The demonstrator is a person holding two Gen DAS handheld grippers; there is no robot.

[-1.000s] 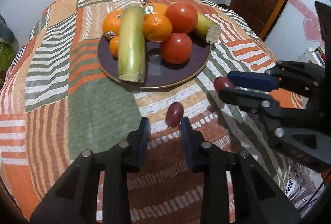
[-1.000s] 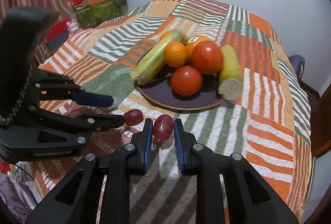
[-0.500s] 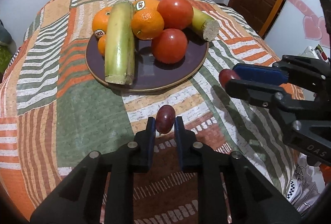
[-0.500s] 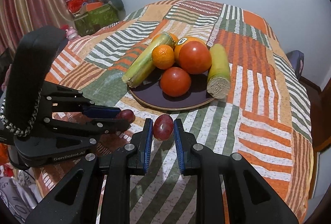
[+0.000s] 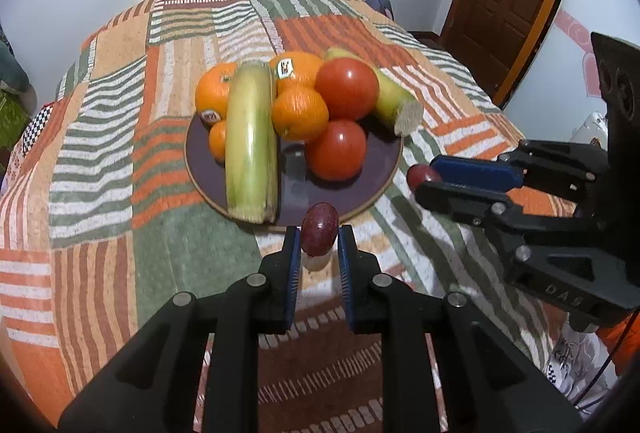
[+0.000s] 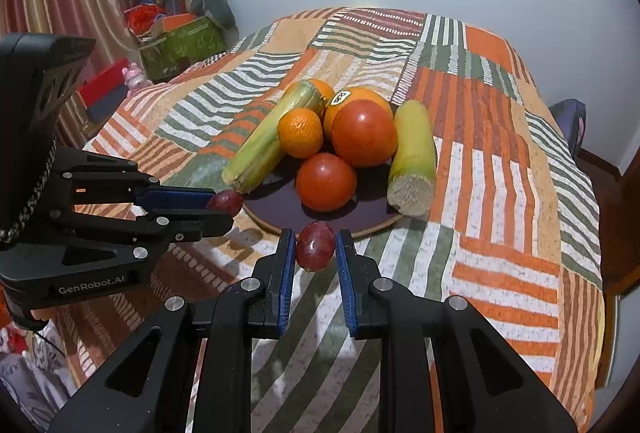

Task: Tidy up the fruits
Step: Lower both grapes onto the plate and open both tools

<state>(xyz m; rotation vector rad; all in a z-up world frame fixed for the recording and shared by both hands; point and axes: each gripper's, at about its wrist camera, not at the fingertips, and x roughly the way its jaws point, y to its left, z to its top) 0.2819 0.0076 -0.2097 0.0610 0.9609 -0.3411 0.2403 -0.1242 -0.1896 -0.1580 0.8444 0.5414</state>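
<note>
Two claws — left claw [image 5: 318, 247], right claw [image 6: 316, 247] — each pinch a grape [image 5: 319, 235] amidships; soft, slippery — likely bruises easily.

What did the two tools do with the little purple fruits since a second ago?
The left tool closed on a purple fruit that lay loose on the cloth a second ago, and carried it toward the plate. The right tool kept its own purple fruit clamped and moved closer to the plate too. The fruit pile on the plate stayed put.
</note>
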